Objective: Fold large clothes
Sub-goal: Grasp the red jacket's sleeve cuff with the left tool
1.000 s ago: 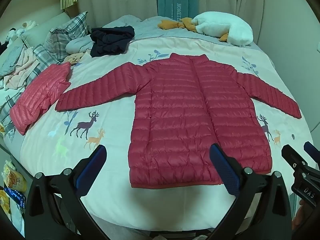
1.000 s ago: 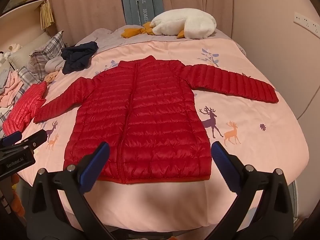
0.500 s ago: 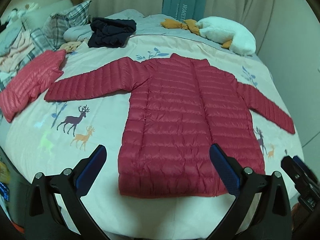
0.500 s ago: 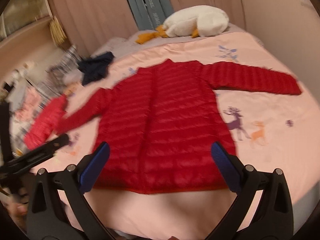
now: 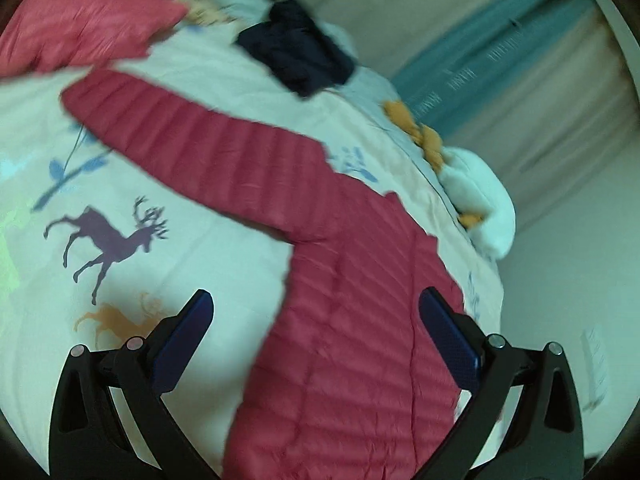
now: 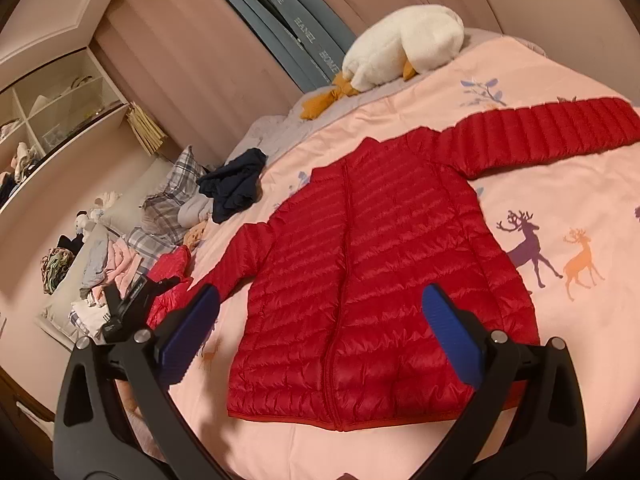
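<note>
Lying flat and unfolded on the pale deer-print bed cover (image 6: 560, 360): red quilted down jacket (image 6: 372, 280), zip side up, both sleeves spread outward.
Left gripper (image 5: 316, 340) hovers above the jacket beside its armpit, fingers wide, holding nothing. Right gripper (image 6: 320, 328) hovers above the jacket hem, fingers wide, holding nothing. White plush goose (image 6: 400, 48) and dark navy garment (image 6: 236, 184) lie beyond the jacket collar.

Puffer jacket (image 6: 372, 280) flat on bed (image 6: 580, 360), sleeves spread; plush goose (image 6: 400, 48) behind it; crumpled garment (image 6: 236, 184) behind-left; folded jacket (image 6: 170, 280) left, beside sleeve.
</note>
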